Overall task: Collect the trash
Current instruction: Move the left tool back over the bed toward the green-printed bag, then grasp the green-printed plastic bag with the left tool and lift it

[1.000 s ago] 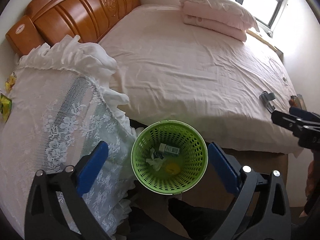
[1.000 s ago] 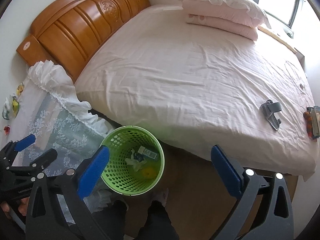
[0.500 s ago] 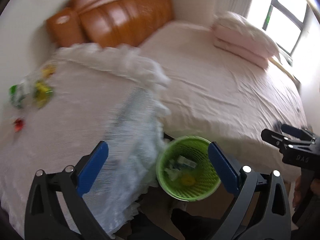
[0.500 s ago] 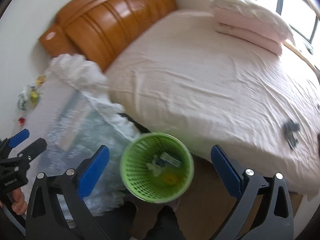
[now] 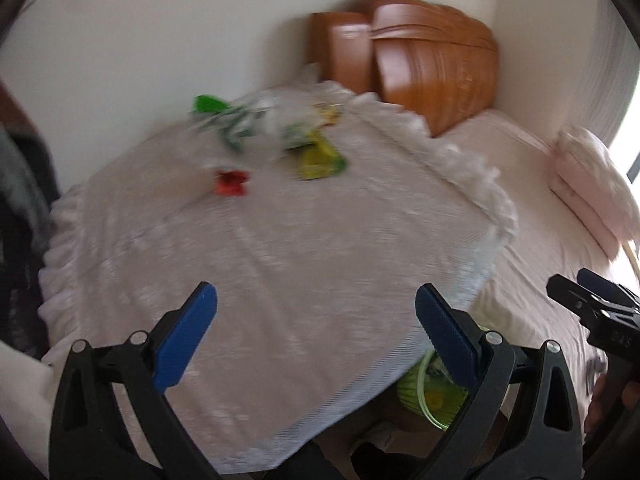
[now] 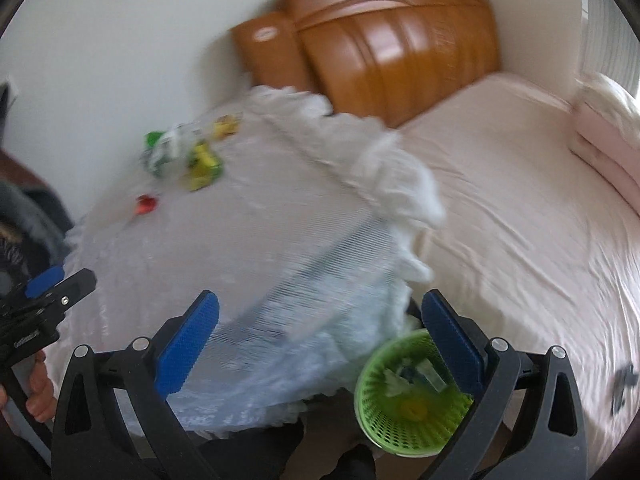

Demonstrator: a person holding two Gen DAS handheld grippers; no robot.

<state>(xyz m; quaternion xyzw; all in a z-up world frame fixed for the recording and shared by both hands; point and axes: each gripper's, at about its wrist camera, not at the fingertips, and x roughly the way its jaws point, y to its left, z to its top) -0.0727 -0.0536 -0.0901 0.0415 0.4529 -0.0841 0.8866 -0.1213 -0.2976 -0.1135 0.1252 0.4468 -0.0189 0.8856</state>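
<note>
Left gripper hovering wide open, holding nothing, above lace-covered counter. Right gripper also gaping wide, empty, hanging over counter's edge. Lying blurred at counter's far side near wall: crumpled green-and-white wrapper, yellow-green packet just beside it, small red scrap slightly apart. Sitting on floor below counter's corner, beside bed: green mesh trash basket, already containing scraps. Rising behind bed: wooden headboard. Motion blur softening everything.
</note>
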